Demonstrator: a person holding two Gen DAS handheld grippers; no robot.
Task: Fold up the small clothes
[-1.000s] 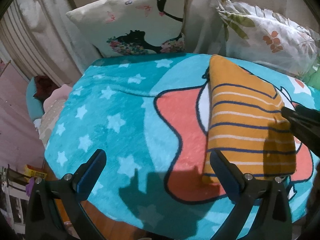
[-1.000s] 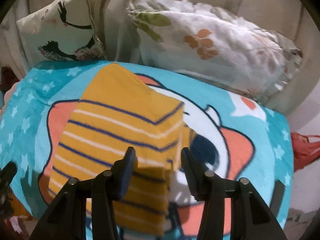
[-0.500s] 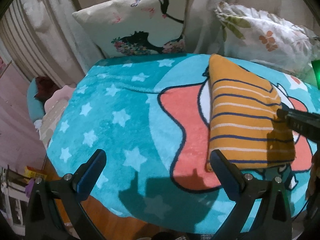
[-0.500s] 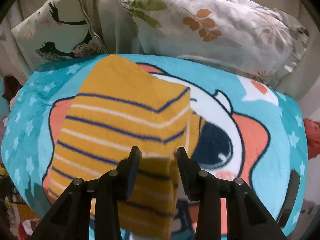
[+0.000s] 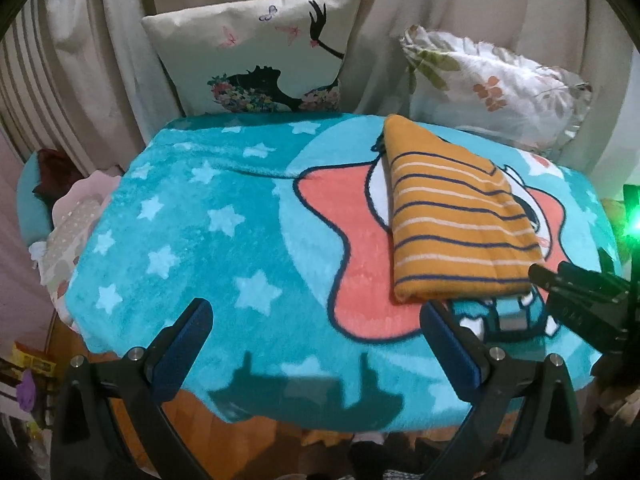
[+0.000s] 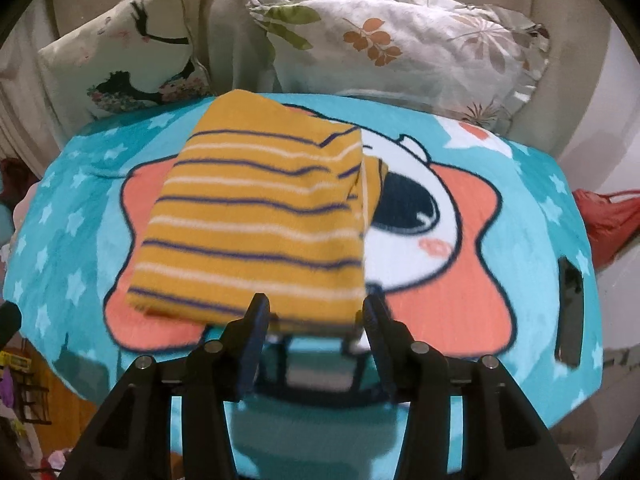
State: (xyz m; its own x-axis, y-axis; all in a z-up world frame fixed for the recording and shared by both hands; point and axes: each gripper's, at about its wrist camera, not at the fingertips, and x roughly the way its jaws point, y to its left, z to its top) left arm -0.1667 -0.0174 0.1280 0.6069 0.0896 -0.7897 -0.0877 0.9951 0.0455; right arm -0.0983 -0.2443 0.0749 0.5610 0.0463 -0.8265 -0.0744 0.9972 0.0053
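One folded garment [image 6: 256, 224], mustard yellow with navy and white stripes, lies flat on the teal star-print blanket [image 5: 192, 240], on the coral star motif right of the blanket's middle. Its far end reaches close to the blanket's far edge; its near folded edge stops short of the near edge, leaving a band of bare blanket there. Its right side shows stacked layers.

Right gripper [image 6: 316, 312]: the jaws are opening, just at the garment's near edge; the cloth's edge lies between the tips, and the pads do not press on it. In the left wrist view the same gripper [image 5: 536, 272] enters from the right, its tip just beside the garment's near right corner.

Left gripper [image 5: 316, 320]: spread wide, nothing between the jaws, above the blanket's near edge, left of the garment.

Open room: the whole left half of the blanket is bare; a narrower strip is free along the right edge.

Count: one garment, two grippers, two cushions. The silhouette-print cushion [image 5: 260, 52] and the leaf-print cushion [image 5: 492, 88] stand against the curtain [image 5: 100, 60] beyond the far edge.
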